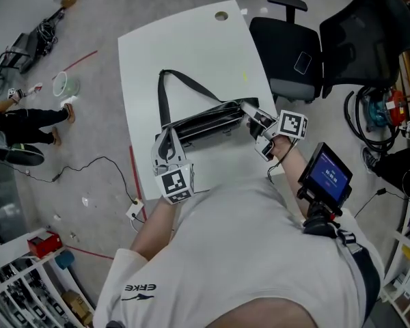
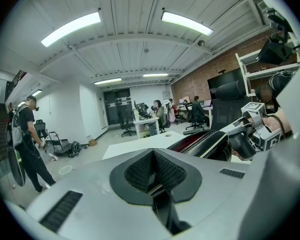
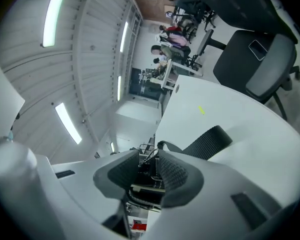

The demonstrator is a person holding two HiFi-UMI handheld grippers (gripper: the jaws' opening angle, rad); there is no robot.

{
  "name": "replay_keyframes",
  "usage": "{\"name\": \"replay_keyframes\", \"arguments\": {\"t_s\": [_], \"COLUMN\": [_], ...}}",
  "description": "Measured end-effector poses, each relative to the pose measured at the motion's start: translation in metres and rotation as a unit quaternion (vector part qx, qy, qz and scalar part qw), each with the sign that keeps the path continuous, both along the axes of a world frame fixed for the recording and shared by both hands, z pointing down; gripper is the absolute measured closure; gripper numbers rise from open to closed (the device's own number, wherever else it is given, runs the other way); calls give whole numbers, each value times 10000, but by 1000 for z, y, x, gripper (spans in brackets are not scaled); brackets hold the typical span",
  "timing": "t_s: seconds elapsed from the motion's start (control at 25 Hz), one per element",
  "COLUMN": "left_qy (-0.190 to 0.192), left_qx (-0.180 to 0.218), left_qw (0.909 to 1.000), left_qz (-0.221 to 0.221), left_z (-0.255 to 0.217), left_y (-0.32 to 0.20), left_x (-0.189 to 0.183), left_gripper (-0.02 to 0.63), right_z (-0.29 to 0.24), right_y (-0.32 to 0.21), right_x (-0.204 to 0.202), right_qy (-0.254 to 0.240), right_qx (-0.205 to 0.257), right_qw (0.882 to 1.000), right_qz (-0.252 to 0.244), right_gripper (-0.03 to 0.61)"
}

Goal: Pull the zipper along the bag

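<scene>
While the left gripper (image 1: 169,146) clenches the bag (image 1: 205,126), the right gripper (image 1: 251,112) sits released over its zipper (image 3: 148,159).

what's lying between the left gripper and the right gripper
The black bag, stretched lengthwise on the white table from the left gripper to the right gripper. The head view shows it best.

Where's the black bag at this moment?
In the head view, the black bag lies on the white table, spanning between the left gripper and the right gripper.
</scene>
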State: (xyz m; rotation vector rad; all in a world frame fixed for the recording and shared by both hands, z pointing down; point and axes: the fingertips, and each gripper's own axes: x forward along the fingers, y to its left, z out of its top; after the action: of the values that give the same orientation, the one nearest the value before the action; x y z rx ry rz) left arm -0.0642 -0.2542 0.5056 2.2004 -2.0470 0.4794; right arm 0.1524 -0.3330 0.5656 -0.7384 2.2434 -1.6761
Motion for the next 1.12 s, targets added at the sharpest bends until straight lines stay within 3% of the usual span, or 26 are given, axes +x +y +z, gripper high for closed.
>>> {"name": "replay_keyframes", "arguments": {"t_s": [0.44, 0.64, 0.8, 1.12], "left_qy": [-57, -70, -64, -63], "left_qx": [6, 18, 4, 35], "left_qw": [10000, 10000, 10000, 10000], "left_qz": [66, 35, -24, -51], "left_z": [-3, -5, -4, 0], "left_y": [4, 4, 2, -1], "left_x": [2, 0, -3, -4], "left_gripper": [612, 612, 612, 612], "right_z": [20, 16, 15, 0], "right_y": [-4, -3, -2, -1], "right_x": [7, 4, 8, 9], "right_qy": [-333, -479, -547, -736], "right_qx": [-615, -582, -589, -459], "right_qw": [9975, 9971, 9964, 9948], "right_qz": [110, 84, 281, 538], "right_gripper": [451, 457, 524, 551]}}
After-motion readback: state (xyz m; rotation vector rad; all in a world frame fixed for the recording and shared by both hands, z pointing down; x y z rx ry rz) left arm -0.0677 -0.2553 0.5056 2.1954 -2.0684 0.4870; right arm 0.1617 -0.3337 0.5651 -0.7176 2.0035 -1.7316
